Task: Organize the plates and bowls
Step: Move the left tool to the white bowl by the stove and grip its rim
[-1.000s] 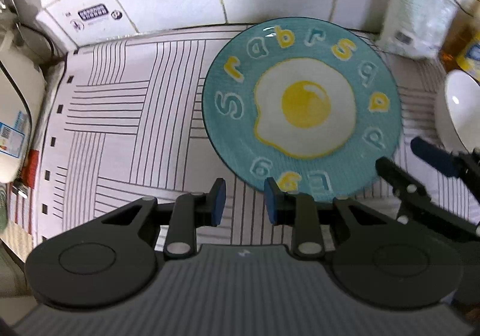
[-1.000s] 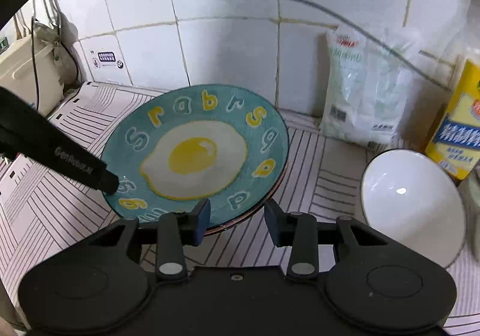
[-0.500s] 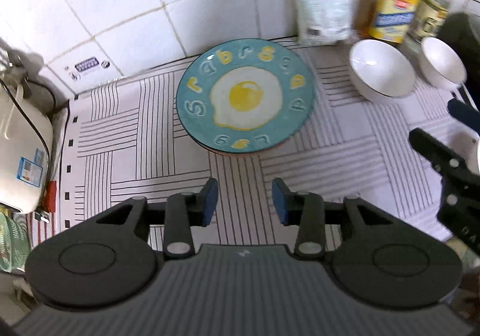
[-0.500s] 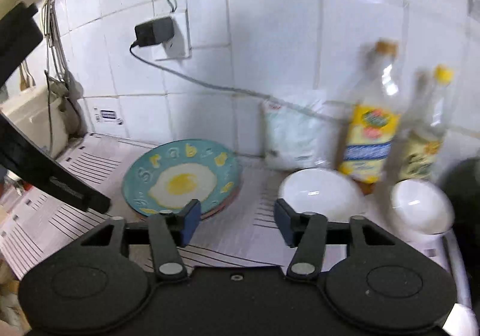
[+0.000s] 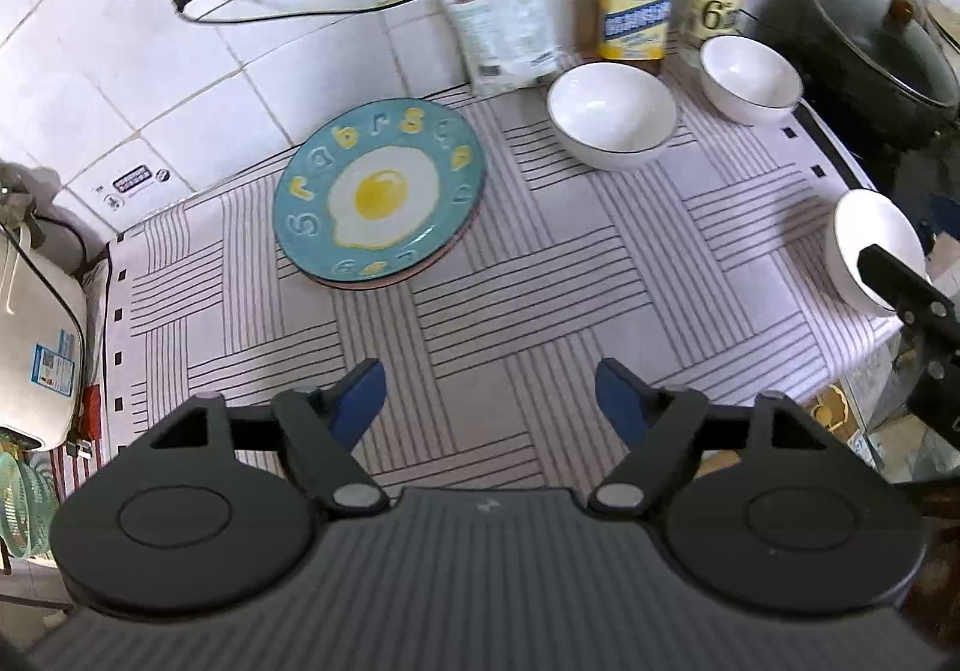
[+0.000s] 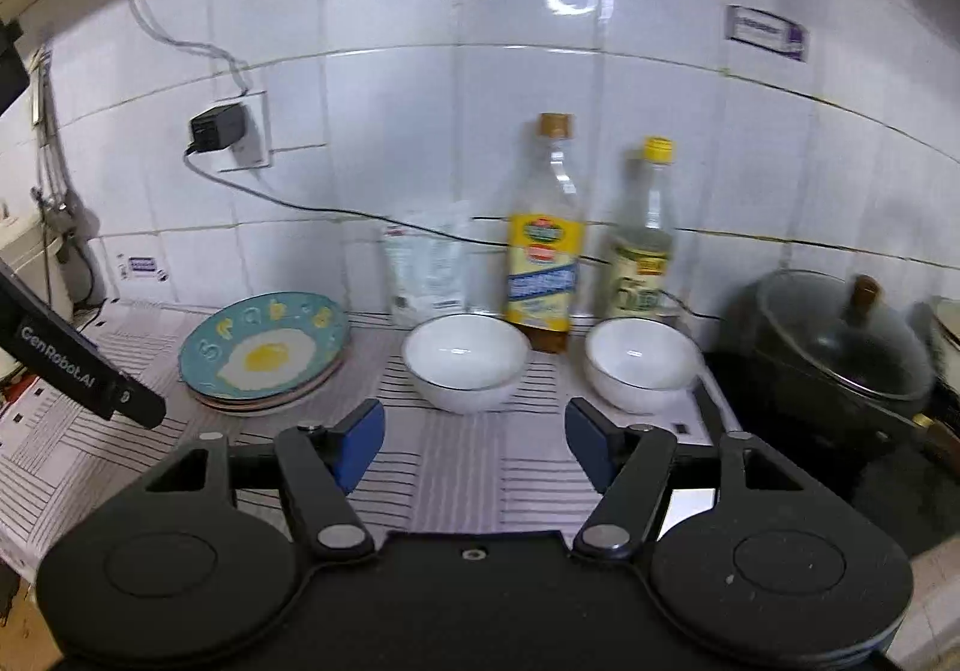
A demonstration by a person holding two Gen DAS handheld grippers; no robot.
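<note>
The plate [image 5: 379,191] lies flat, face up, on a stack at the bench's [image 5: 540,305] far left. Bowls [image 5: 612,113] stand upright, right. Both claws, left [image 5: 489,401] and right [image 6: 474,440], are opening, empty.

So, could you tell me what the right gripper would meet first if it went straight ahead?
Probably the nearer white bowl: it lies just ahead of the right gripper, whose opening jaws hold nothing, though depth is uncertain.
</note>
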